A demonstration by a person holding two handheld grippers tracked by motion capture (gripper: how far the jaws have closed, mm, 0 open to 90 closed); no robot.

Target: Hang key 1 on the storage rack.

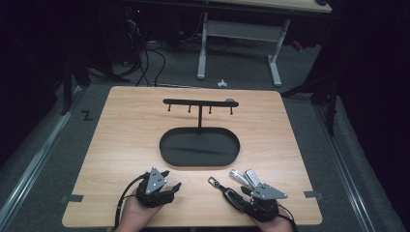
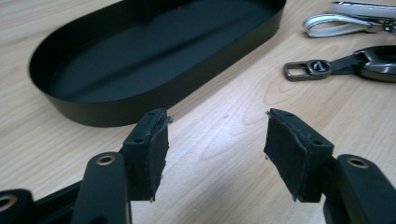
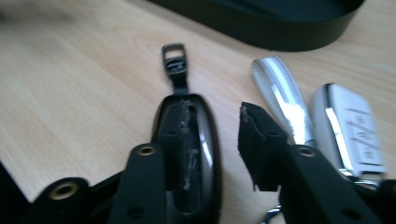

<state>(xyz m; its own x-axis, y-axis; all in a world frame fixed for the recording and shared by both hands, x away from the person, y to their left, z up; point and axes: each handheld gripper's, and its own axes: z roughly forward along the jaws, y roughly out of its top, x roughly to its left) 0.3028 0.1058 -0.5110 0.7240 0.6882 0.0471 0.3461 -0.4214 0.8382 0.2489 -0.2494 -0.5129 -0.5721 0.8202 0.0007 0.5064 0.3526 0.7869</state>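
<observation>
Two key fobs are seen on the table (image 1: 121, 145): one black fob (image 3: 198, 140) w/ a short strap ending in a metal loop, and one silver fob (image 3: 348, 133) w/ a silver strap lying just left of it in the right gripper view. One black oval tray (image 1: 167, 154) is counted, w/ one T-shaped rack (image 1: 199, 102) rising from it, four pegs hung under the bar. Two grippers are held at the near edge. The left gripper (image 2: 215, 135) is kept wide apart, nothing between the pads, set over bare wood near the tray's front wall, well apart from both fobs. The right gripper (image 3: 215, 144) is seen partly spread, approx. the black fob's width; its left pad lies over that fob's body, actual contact can't be told, while the other pad sits between the black fob and the silver strap; nothing is clamped yet
</observation>
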